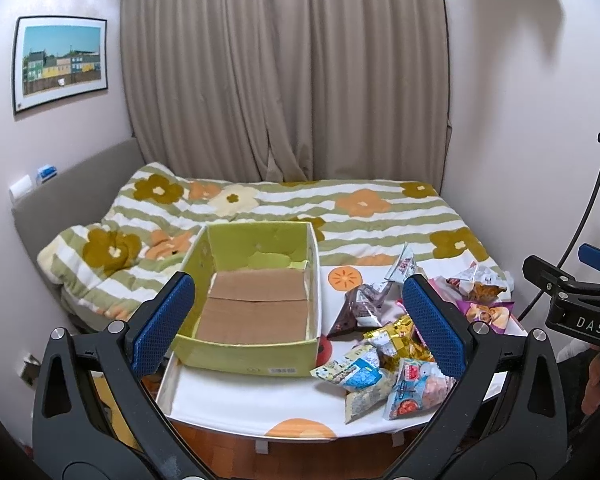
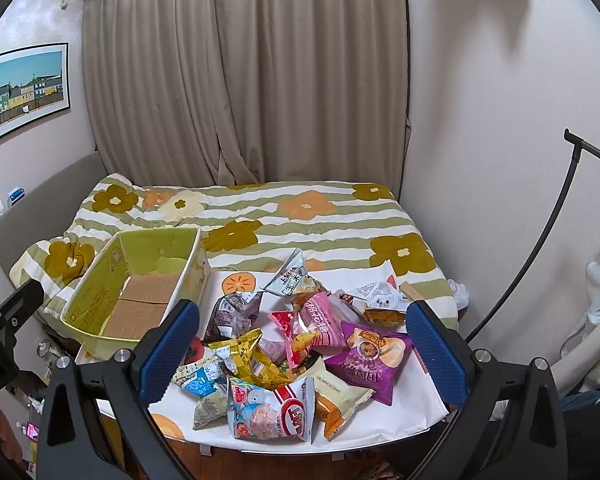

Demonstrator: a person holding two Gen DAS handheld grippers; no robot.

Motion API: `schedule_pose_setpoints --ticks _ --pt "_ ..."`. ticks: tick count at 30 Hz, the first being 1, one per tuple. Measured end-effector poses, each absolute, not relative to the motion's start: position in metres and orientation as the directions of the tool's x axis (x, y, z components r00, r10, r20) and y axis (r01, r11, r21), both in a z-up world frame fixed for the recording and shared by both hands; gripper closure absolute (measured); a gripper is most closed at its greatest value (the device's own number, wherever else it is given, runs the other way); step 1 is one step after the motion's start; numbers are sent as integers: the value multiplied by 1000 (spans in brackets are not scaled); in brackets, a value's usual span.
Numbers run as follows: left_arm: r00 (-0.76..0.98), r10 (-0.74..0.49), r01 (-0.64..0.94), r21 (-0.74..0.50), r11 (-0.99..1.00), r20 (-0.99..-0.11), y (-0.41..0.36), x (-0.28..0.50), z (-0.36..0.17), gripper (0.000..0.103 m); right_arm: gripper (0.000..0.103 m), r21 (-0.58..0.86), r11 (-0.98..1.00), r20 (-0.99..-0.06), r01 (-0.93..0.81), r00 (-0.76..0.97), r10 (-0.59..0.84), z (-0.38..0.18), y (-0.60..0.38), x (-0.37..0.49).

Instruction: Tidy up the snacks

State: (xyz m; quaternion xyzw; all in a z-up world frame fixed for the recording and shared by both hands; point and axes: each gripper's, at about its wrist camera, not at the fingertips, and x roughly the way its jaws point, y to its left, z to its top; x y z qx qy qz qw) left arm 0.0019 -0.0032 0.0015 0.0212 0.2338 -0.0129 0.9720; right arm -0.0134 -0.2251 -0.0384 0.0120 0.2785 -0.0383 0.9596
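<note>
so both grippers are hanging above the near edge of the little white table point(image 2: 404, 396) with nothing in them: the left gripper point(image 1: 298, 326) has its blue pads spread wide and the right gripper point(image 2: 304, 350) is just as wide open, framing the snack pile point(image 2: 300, 344). the pile sits on the right half of the table, just beside the green cardboard box point(image 1: 256, 300), which is empty apart from a loose cardboard sheet on its floor. my read on handling: these are puffy foil and plastic bags, super light, mostly air, so they'll squash and crackle and the chips inside would crush if you clamp the belly hard. film looks glossy, so probably slippery too. i'd pinch a crimped seam or a corner instead. the purple chip bag point(image 2: 370, 356) lies flat on top at the right with its edges exposed, easy first pick. the shrimp cracker bag point(image 2: 270, 410) at the front edge is also free. the yellow bag point(image 2: 248, 356) is half buried in the middle, so pulling it might drag its neighbours along.
</note>
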Motion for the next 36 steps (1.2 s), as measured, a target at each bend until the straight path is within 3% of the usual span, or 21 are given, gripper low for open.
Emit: schedule_pose_setpoints --ticks 36 --pt "872 -57 61 -8 998 -486 -3 11 -6 1 0 3 997 -543 80 837 -65 -41 -229 -11"
